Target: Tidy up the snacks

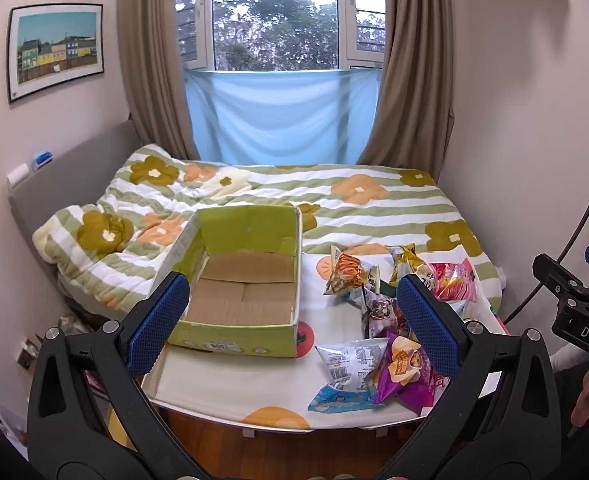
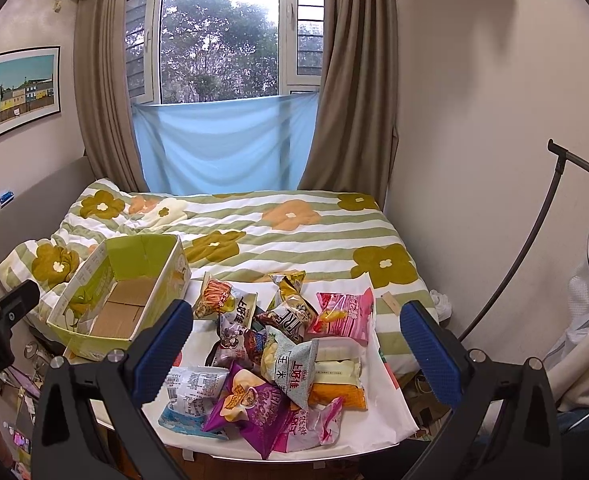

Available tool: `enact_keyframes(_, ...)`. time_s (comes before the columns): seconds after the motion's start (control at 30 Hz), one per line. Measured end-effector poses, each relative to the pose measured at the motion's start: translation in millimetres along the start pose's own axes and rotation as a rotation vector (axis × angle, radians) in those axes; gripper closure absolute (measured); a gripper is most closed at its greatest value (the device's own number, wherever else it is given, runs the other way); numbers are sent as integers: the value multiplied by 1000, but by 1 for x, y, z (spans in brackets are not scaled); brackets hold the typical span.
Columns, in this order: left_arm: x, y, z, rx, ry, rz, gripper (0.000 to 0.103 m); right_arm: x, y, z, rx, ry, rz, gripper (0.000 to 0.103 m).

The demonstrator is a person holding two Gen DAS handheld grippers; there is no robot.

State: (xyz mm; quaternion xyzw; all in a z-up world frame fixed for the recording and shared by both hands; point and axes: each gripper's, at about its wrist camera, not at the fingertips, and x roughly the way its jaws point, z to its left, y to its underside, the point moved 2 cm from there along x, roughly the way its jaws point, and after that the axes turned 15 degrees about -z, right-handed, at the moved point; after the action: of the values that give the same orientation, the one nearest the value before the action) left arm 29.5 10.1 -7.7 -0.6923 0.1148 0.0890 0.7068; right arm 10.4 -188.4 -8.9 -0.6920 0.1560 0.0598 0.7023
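An empty green cardboard box [image 1: 246, 332] stands on a white board at the bed's near end; it also shows in the right wrist view [image 2: 94, 344]. A pile of snack packets [image 2: 278, 352] lies to its right: a purple bag [image 2: 250, 404], a pink bag [image 2: 346, 316], an orange-stick bag [image 2: 218, 300]. In the left wrist view the pile [image 1: 378, 320] sits right of the box. My left gripper [image 1: 292, 324] is open and empty, held back from the box. My right gripper [image 2: 296, 354] is open and empty, held back from the pile.
The bed carries a green-striped flowered quilt [image 1: 334, 204], bunched at the left. A window with brown curtains and blue cloth [image 1: 282, 120] is behind. A grey headboard [image 1: 74, 168] runs along the left wall. A curved lamp stand [image 2: 534, 240] is at the right.
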Motion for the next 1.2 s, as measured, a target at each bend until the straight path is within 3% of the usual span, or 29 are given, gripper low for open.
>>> enact_keyframes(1.2,-5,-3,1,-2,1,-6,0,2,0,1,3,-5,1,0)
